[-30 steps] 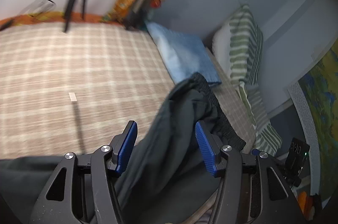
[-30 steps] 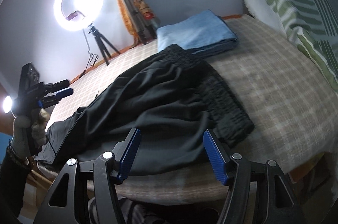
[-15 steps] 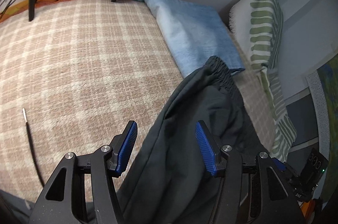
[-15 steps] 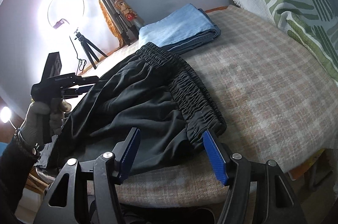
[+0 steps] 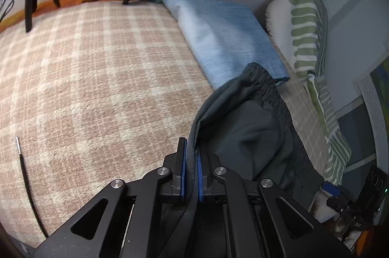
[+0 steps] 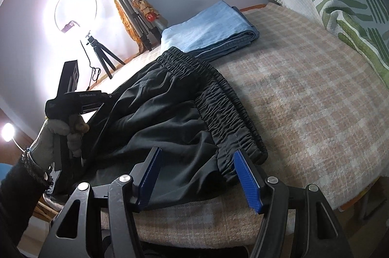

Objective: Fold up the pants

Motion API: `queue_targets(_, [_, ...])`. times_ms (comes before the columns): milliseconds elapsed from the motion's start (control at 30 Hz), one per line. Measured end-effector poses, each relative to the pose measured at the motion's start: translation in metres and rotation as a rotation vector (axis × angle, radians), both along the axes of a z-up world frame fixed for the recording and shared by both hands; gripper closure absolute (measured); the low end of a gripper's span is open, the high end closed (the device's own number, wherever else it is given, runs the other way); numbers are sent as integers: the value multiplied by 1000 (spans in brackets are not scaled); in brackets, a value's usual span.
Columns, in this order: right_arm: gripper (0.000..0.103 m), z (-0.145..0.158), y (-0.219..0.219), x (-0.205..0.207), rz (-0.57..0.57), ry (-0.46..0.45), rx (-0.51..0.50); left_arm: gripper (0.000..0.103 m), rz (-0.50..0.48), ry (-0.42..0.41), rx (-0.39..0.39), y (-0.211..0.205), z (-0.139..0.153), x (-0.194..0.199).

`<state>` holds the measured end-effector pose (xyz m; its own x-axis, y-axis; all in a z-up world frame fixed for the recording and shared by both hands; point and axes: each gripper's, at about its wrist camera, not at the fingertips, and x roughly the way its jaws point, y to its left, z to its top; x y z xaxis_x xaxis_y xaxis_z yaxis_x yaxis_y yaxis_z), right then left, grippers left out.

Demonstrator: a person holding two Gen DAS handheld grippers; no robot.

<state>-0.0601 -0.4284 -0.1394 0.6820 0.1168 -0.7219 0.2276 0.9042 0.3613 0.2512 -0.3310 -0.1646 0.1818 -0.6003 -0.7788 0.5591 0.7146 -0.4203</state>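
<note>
Left gripper (image 5: 192, 175) clamped tight on a fold of the black pants (image 6: 170, 126), fabric edge pinched between the blue pads (image 5: 182, 172). From the pinch the cloth runs up toward 1 o'clock to the elastic waistband (image 6: 226, 109). Pants lie crumpled on the plaid bedcover (image 5: 97, 78), near edge of the bed, touching the folded blue jeans (image 6: 209, 31) at 12 o'clock. Right gripper (image 6: 198, 179) wide apart, nothing held, hovering just short of the waistband end, which sits at its 1 o'clock. Fabric looks thin, light, floppy, likely slippery; it will sag and bunch. Best hold for the right: the gathered waistband corner, thicker and grippier.
</note>
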Motion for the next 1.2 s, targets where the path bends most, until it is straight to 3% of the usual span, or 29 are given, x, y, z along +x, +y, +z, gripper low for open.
queue_targets(233, [41,2,-5,1,5,-11,44,99,-89,-111,-46,-11,31,-30])
queue_targets(467, [42,8,-15,8,-6,-38,92,99,-280,-199,-51,-26,60,-88])
queue_targets(667, [41,8,-29,20,-16,-64,207,99,-447,-207,-7,-44,51,-140])
queue_targets(833, [39,15,-40,25,-15,-91,289,99,-589,-250,73,-57,35,-176])
queue_targets(1100, [31,7,-63,28,-19,-79,443,99,-635,-202,119,-63,12,-188])
queue_targets(1200, [31,-5,-68,27,-43,-36,437,99,-640,-195,124,-68,8,-191])
